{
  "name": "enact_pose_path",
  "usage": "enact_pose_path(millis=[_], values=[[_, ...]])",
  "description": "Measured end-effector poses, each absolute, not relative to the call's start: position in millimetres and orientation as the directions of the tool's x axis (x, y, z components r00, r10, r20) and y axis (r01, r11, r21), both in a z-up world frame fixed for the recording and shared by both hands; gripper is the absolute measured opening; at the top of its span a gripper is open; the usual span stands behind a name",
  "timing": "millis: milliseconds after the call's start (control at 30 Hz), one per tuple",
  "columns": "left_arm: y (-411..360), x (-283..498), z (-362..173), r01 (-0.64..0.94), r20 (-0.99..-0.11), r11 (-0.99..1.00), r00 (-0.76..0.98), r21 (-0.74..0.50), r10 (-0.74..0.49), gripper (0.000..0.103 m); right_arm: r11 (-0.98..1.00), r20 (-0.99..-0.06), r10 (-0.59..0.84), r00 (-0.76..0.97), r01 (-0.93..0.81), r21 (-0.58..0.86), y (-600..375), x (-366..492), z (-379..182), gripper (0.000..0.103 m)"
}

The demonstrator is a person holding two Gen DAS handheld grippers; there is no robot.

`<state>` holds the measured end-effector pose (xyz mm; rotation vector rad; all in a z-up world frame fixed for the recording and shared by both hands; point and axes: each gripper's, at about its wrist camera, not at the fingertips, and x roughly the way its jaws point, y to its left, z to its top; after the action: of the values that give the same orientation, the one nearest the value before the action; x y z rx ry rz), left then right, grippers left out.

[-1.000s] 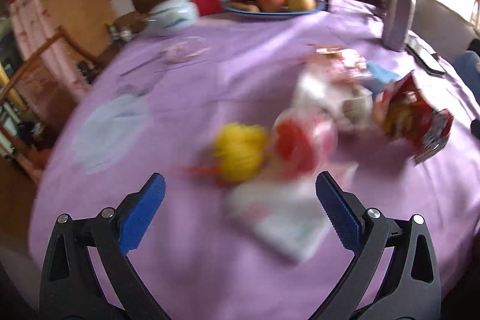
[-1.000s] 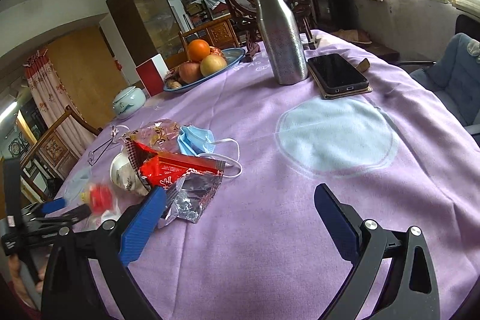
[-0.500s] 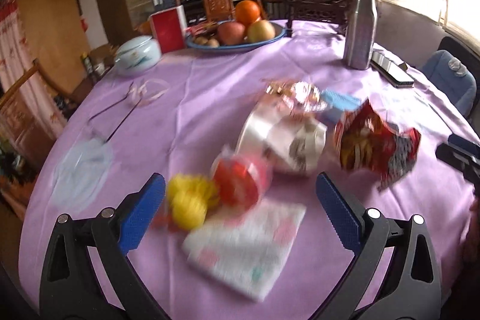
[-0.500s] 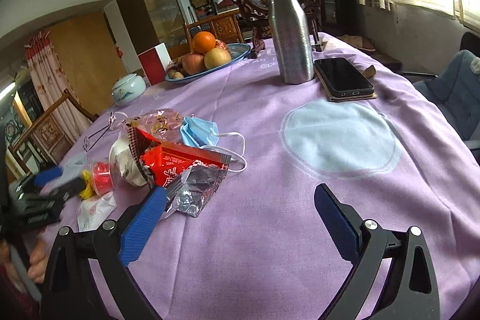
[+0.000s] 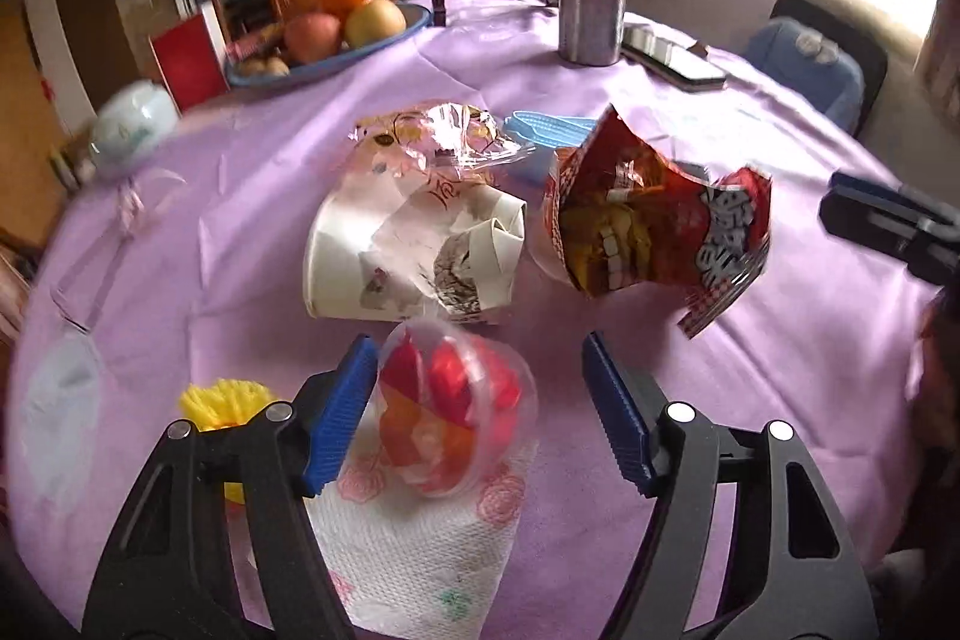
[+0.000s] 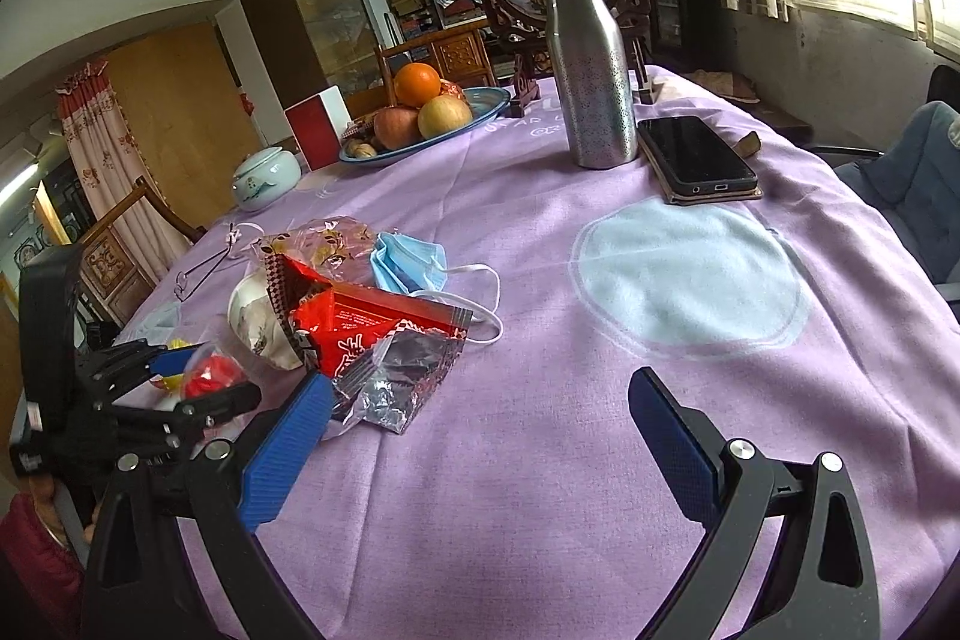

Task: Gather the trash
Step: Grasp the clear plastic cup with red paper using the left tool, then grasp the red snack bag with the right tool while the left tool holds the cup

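Working across the left wrist view from the left: a yellow frilled item (image 5: 225,396) is lying on the purple tablecloth (image 5: 252,196), partly hidden behind the left finger, and the left gripper (image 5: 477,403) is straddling a clear plastic capsule (image 5: 457,409) with red and orange contents, which is sitting on a floral paper napkin (image 5: 414,556). Its jaws are closing, standing at a partial opening; the left pad appears to be touching the capsule's side, though the blur there is preventing certainty, while the right pad is standing clear with bare cloth between it and the capsule. Nothing is being gripped yet. The risk lies here: the capsule is round and smooth, so an off-centre squeeze is likely to be pushing it sideways or squirting it forward, and the napkin beneath may be dragging along. Further right, a crushed paper cup (image 5: 414,259) and a torn red snack bag (image 5: 654,226) are awaiting collection, close enough to be knocked. In the right wrist view, the right gripper (image 6: 480,436) is hovering wide apart over the cloth beside the snack bag, holding nothing.
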<state>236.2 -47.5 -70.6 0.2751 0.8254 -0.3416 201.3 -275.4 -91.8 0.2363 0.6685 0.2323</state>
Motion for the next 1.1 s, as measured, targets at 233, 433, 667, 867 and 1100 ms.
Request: enact_pose_path(millis=[233,433,667,867,1100], values=[[-50,242,-78,0.355,-0.778,0.924,0.617,0.140,-0.119,0.078,0.951,-0.588,0.277,0.760,-0.130,0.281,-275,201,-92,0.097],[-49,244,-77,0.350,-0.781,0.927,0.613,0.133,-0.119,0.076,0.951,-0.590,0.279,0.758,-0.132,0.281,-275,201,-92,0.097],[-33,236,-62,0.302,-0.712,0.953,0.677,0.037,-0.187,0.057,0.952,-0.583,0.280,0.763,-0.139,0.274,-274,200,-91,0.097],[8,230,-46,0.166,-0.612,0.979,0.764,-0.119,-0.204,0.057,0.946,-0.564,0.316,0.762,-0.214,0.242,-264,197,-88,0.097],[5,233,-45,0.191,-0.617,0.974,0.754,-0.125,-0.227,0.057,0.922,-0.622,0.387,0.681,-0.305,0.240,-232,222,-85,0.097]])
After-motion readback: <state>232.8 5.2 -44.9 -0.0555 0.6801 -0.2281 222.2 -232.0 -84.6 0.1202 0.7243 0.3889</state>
